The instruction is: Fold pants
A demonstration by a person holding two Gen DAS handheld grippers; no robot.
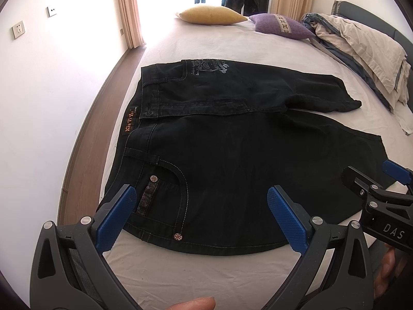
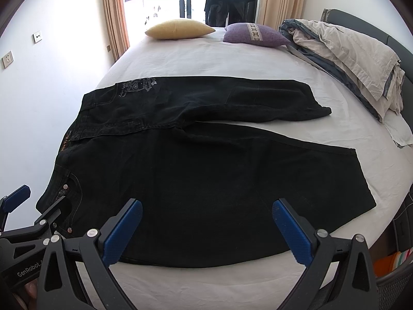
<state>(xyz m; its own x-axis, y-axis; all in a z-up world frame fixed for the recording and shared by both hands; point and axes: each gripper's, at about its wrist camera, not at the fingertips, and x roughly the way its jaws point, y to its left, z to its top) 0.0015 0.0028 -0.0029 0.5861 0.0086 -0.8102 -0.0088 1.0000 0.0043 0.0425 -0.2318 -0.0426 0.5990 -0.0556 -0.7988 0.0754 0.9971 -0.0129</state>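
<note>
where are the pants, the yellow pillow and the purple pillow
pants [image 2: 206, 186]: right wrist view, on the near leg's dark fabric
yellow pillow [image 2: 179, 29]: right wrist view, middle of its top face
purple pillow [image 1: 281, 25]: left wrist view, on its patterned middle band

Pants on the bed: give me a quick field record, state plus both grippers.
item: black pants
surface: white bed sheet
layout: spread flat, waistband to the left, both legs running right
fold state: not yet folded; legs lie apart, side by side
left gripper: open, at the pocket end, holding nothing
right gripper: open, at the near leg, holding nothing
far end of bed: yellow pillow, purple pillow, heaped bedding
</note>
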